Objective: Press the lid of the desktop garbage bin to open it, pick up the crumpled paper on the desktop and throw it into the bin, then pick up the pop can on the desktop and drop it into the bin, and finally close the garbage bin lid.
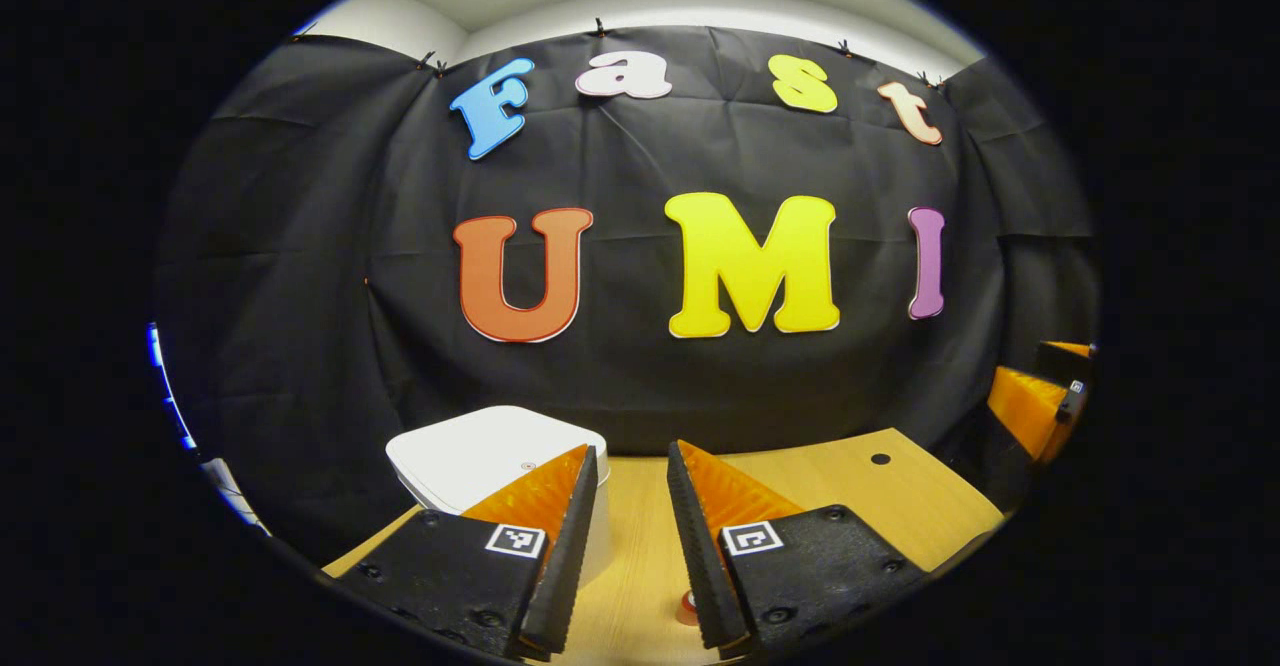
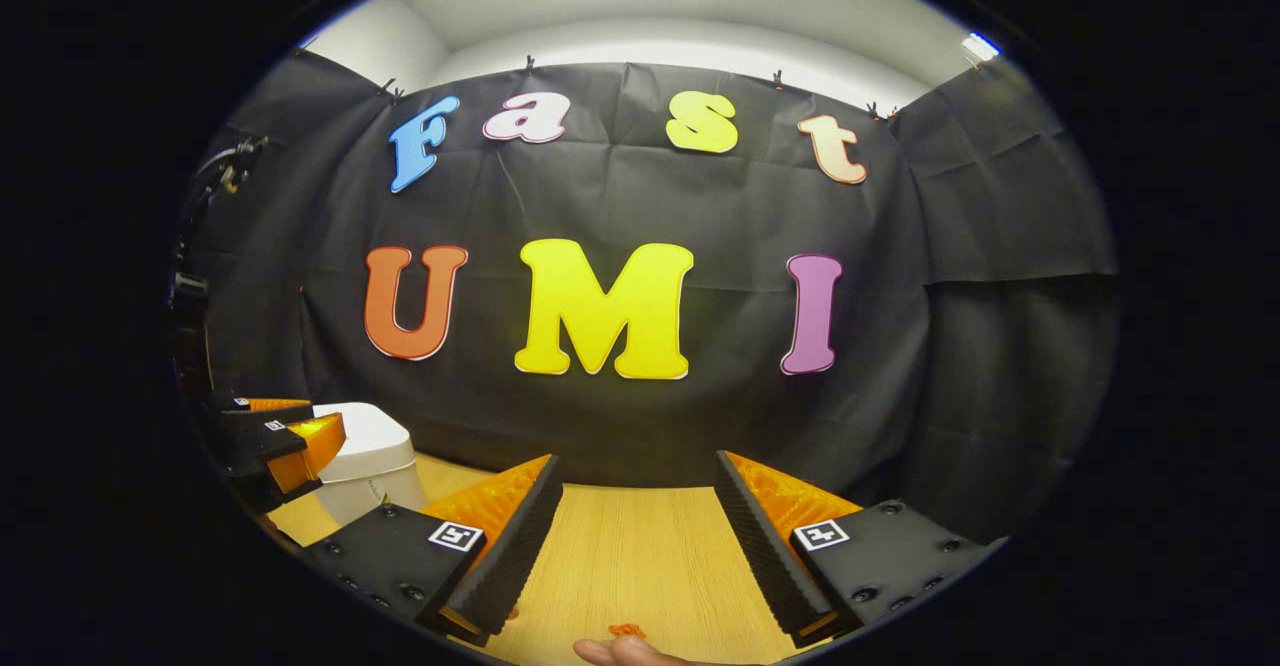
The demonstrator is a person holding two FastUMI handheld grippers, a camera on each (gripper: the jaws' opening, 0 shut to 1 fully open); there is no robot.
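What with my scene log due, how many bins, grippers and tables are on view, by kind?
Garbage bin, white, lid down: 1
Grippers: 2, the left gripper and the right gripper, both open
Wooden table: 1
Total: 4

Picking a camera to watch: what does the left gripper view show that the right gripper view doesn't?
Left gripper view: a small dark hole in the table top, the open left gripper up front. Right gripper view: a fingertip at the bottom edge, the open right gripper up front. Both: the white bin, lid closed, and the table.
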